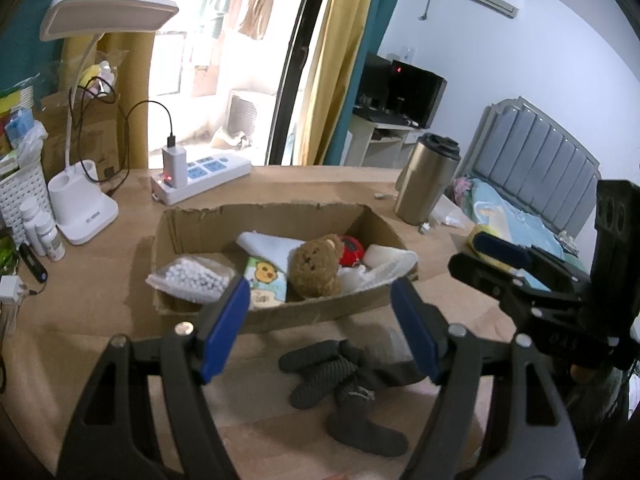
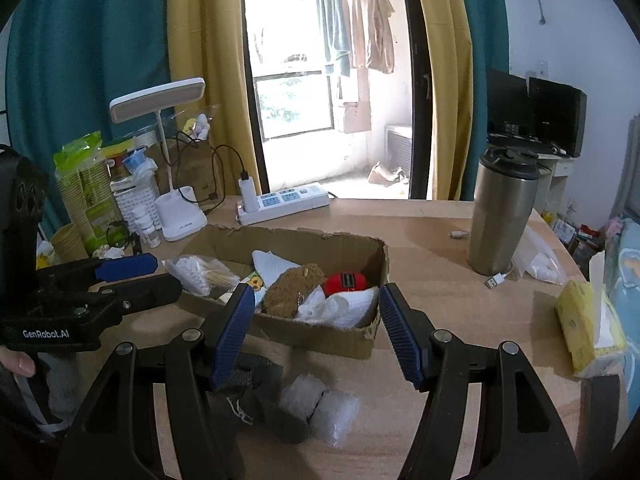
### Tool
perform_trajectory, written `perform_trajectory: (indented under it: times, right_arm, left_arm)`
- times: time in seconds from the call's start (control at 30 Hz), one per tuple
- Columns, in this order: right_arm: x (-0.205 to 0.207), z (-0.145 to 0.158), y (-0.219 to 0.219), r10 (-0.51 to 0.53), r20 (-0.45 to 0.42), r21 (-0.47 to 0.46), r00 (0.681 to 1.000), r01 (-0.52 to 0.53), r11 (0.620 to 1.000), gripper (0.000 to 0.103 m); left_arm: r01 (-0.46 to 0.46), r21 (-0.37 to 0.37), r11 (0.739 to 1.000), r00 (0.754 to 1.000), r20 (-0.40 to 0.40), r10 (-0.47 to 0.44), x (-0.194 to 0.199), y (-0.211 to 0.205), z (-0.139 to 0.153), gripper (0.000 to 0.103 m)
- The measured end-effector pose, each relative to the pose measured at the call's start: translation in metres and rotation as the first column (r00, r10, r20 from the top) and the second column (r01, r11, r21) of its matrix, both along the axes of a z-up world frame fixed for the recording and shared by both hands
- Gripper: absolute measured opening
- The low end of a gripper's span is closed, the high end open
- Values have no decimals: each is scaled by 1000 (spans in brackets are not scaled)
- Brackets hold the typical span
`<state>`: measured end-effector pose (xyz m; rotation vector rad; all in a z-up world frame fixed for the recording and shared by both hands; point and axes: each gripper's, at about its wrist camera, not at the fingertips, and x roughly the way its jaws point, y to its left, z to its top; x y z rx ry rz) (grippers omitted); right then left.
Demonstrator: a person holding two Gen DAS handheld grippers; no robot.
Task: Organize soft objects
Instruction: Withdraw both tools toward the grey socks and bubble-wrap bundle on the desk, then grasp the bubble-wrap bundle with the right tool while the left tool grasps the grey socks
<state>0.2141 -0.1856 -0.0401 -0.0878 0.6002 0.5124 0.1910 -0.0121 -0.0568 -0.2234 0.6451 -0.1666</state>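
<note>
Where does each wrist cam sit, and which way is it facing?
Left wrist: behind the open left gripper, facing the cardboard box, dark socks below the fingers; right gripper shows at right.
Right wrist: behind the open right gripper, facing the same box, clear plastic bag below; the left gripper and a fingertip show at left.
Shared: box, teddy bear, steel tumbler, desk lamp, power strip.

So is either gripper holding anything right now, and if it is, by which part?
Nothing is held. The left gripper and right gripper are both open and empty, above the dark socks lying on the table.
</note>
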Motion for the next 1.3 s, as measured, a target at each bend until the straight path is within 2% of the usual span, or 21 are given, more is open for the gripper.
perform_trajectory:
  times: [0.5, 1.0, 1.3]
  right_arm:
    - [-21, -19, -11, -14, -43, -6, 999, 14, 1000, 68]
    - [-20, -50, -27, -49, -109, -26, 993, 46, 999, 68]
    - [-13, -69, -23, -47, -169, -33, 985, 42, 999, 68]
  left_arm:
    - [0, 11, 1000, 999, -34, 1, -14, -10, -14, 74]
    - [18, 24, 1000, 995, -99, -15, -11, -28, -36, 74]
    - [13, 22, 1000, 993, -121, -10, -6, -23, -43, 74]
